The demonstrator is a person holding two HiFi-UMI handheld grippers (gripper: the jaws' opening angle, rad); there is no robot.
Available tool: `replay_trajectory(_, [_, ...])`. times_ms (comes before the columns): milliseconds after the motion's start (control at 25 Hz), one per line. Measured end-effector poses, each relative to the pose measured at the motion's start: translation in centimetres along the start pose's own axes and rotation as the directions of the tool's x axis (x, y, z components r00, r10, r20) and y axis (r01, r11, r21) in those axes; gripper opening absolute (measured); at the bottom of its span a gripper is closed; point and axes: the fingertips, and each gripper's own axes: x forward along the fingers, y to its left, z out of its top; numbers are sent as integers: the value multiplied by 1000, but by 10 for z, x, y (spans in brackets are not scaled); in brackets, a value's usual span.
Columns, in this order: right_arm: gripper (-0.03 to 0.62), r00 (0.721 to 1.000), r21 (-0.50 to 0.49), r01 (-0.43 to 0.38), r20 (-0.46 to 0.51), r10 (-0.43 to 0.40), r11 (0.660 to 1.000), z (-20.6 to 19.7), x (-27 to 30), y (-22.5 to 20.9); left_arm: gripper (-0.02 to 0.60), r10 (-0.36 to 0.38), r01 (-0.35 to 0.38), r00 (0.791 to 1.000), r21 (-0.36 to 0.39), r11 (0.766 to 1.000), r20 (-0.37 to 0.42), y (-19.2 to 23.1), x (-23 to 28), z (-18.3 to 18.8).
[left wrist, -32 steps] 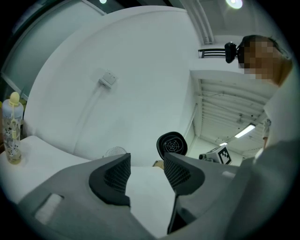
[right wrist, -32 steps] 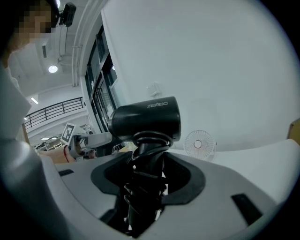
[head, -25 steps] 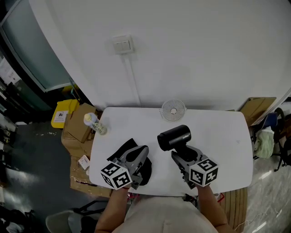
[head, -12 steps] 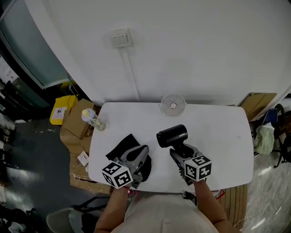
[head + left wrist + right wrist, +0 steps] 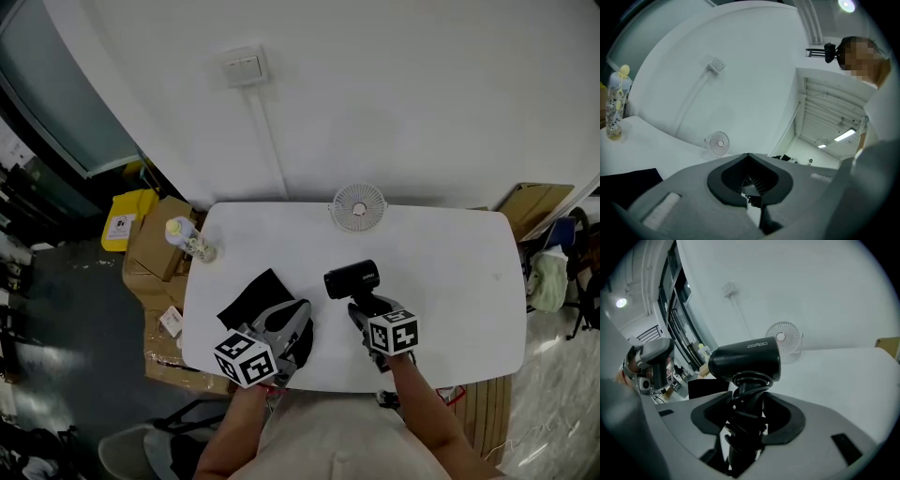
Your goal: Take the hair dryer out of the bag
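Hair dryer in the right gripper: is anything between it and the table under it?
Nothing visible. The hair dryer, clamped by its handle in the right gripper, is over bare table; the bag and fan lie aside.

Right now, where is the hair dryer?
In the head view the hair dryer is over the white table's middle, its handle clamped in the right gripper, with the black bag to its left and the small fan beyond it.

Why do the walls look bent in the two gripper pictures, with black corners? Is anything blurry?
Left gripper view: a wide-angle lens bows the wall and darkens the corners; the left gripper looks soft in its grey body. Right gripper view: same round frame, yet the hair dryer is sharp. Head view: less bending, dim overall, white table brightest.
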Motion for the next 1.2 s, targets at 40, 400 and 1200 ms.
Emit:
replay_trajectory(40, [213, 1000, 7, 5, -12, -5, 1000, -4, 5, -3, 9, 0, 0, 1000, -2, 1000, -2, 1, 0, -1])
replay_trajectory(400, [213, 992, 25, 47, -114, -44, 999, -32, 36, -19, 9, 15, -15, 1000, -31, 999, -26, 12, 4, -16])
replay_trajectory(1200, [225, 943, -64, 124, -303, -138, 990, -70, 66, -38, 9, 24, -25, 999, -48, 999, -37, 21, 13, -21])
